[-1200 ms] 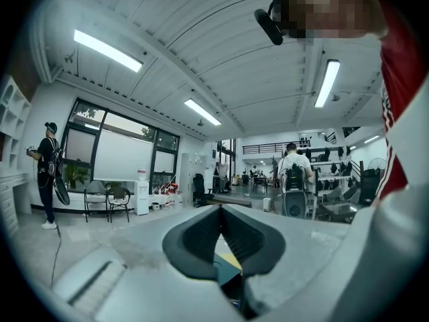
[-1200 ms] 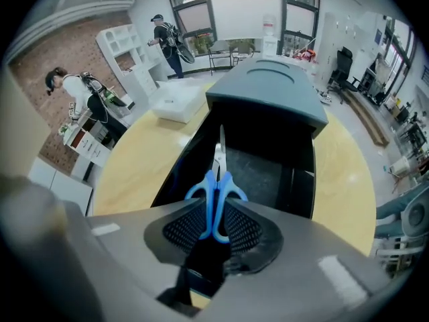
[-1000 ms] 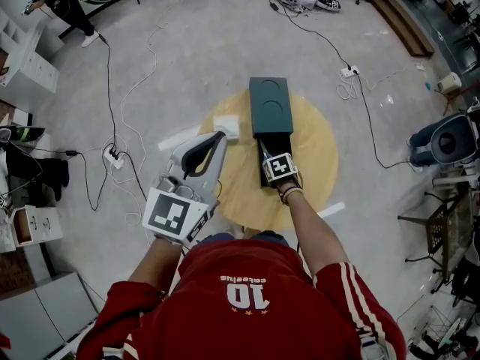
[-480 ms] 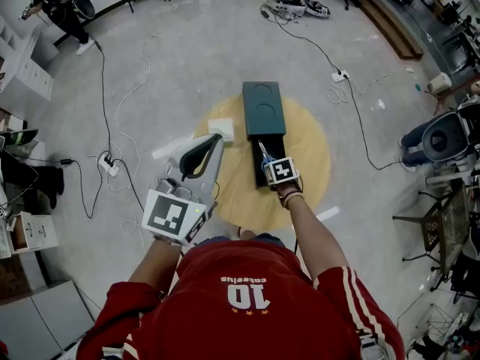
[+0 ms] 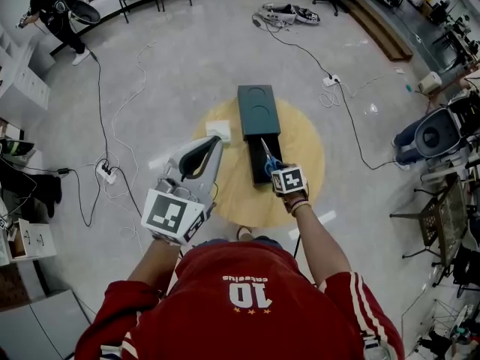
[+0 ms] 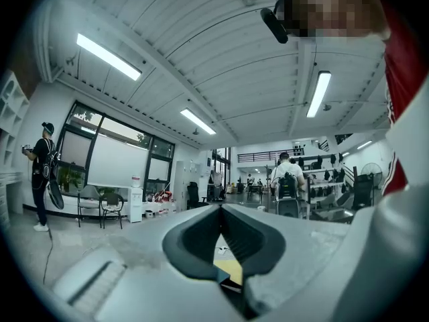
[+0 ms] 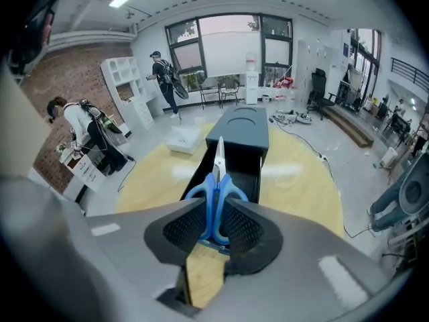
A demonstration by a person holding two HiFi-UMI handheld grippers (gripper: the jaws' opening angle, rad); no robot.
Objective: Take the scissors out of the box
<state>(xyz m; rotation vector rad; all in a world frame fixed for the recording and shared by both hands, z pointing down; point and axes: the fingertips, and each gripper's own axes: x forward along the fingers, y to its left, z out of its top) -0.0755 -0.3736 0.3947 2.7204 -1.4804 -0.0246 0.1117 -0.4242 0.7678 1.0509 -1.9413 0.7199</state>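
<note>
A pair of scissors (image 5: 268,154) with blue handles and silver blades hangs just above the open dark tray of the green box (image 5: 256,108), blades pointing toward the lid. My right gripper (image 5: 275,168) is shut on the handles. In the right gripper view the scissors (image 7: 216,180) stand upright between the pads of the right gripper (image 7: 214,210), with the box (image 7: 241,129) below them. My left gripper (image 5: 215,141) hovers over the round wooden table's (image 5: 307,148) left edge. It is shut and holds nothing. In its own view the left gripper (image 6: 219,208) points level across the room.
A small white box (image 5: 219,130) lies on the table left of the green box. Cables and a power strip (image 5: 105,172) run over the floor. A person (image 5: 56,6) stands far back left. A round machine (image 5: 435,137) and racks stand at the right.
My right gripper has lifted the scissors up out of the box tray and drawn them a little toward me. The left gripper has barely shifted.
</note>
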